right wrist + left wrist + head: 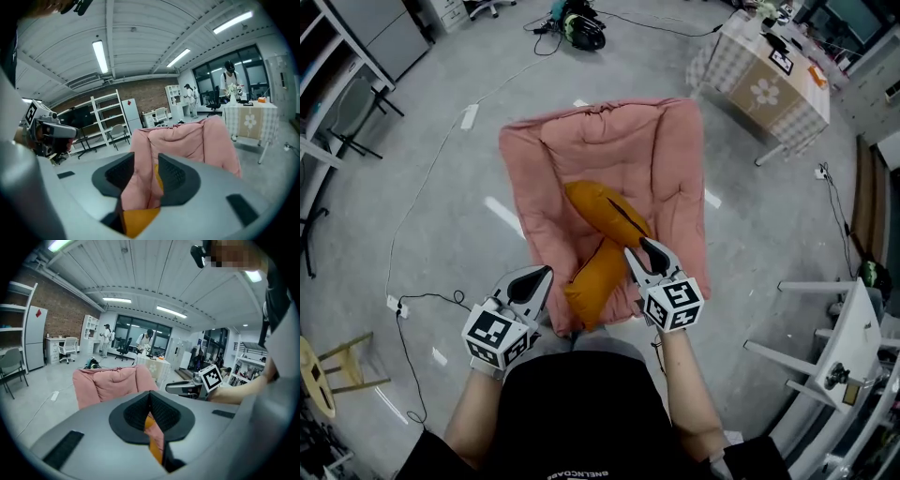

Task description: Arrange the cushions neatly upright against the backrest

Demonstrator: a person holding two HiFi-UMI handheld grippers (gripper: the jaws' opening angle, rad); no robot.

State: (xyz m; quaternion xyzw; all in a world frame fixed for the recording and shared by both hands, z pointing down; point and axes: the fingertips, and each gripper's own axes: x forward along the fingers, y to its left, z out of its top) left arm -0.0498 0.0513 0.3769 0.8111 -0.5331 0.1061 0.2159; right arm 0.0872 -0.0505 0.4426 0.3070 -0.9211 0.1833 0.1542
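As I judge it, the step in hand is the approach to the first cushion, and nothing is lifted yet. Two orange cushions lie flat on the seat of the pink floor chair (546, 159). The far cushion (598, 208) is in the middle of the seat and the near cushion (596, 274) is at its front edge. They meet in an angle, and neither leans on the backrest (609, 122).

The right gripper (643, 247) hangs close over the place where the two cushions meet. Its jaws are spread a little. In the right gripper view only pink and orange fabric shows between them, and no pad presses on anything. The left gripper (542, 272) is just beside the near cushion, on its left side. Its jaws are pressed together at the tips and pinch nothing.

The next move, I think, calls for a bite on an edge or a corner of one cushion, because the body looks too thick and soft for the jaws. After that comes a lift and a turn, so the cushion stands against the backrest. The left gripper has to open before it can help.

Some things are hard to tell:
- Whether the right jaw tips already touch the orange fabric.
- How the lower end of the near cushion lies, because it hangs over the seat's front edge toward the person's body.
- In the left gripper view, only a thin strip of orange shows under the closed tips
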